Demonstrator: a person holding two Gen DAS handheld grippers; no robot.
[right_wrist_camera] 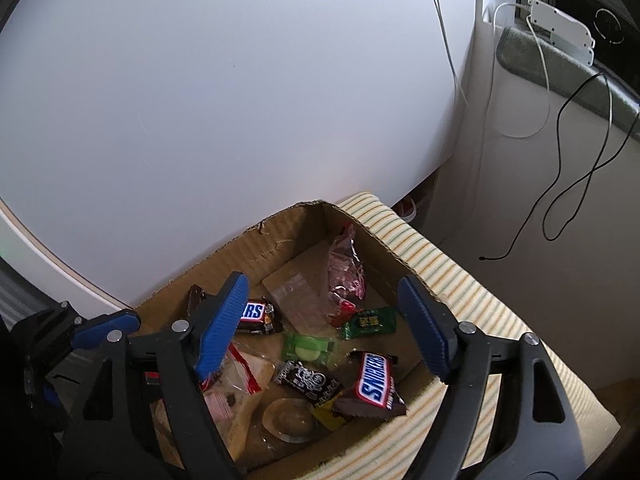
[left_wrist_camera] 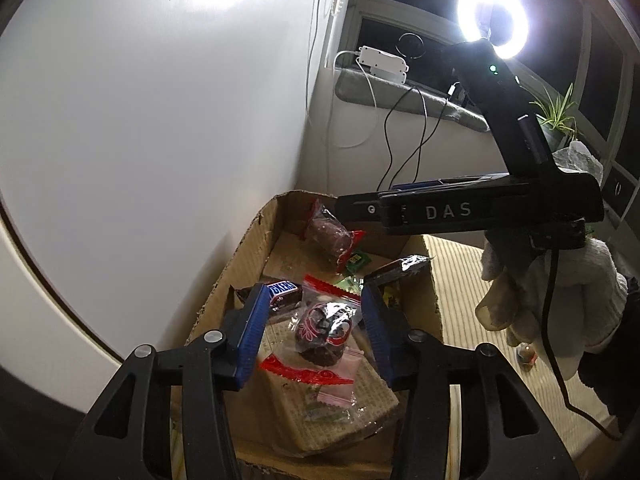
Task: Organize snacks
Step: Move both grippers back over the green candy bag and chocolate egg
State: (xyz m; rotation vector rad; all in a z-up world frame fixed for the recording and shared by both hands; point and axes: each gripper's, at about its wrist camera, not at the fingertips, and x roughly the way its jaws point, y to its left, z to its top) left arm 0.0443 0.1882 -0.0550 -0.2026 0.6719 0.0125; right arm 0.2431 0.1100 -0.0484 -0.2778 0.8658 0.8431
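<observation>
An open cardboard box holds several wrapped snacks. My left gripper is open over it. Its blue pads stand either side of a clear red-edged packet with a dark cake, not pressing it; the packet rests on a wafer pack. My right gripper is open wide above the box with nothing between its fingers. Below it lie a Snickers bar at the box's near right corner, another Snickers, a green candy and a dark brown packet.
The box sits on a striped cushion against a white curved panel. A gloved hand holds the right tool's black body. A ring light, loose cables and a plant are by the window sill.
</observation>
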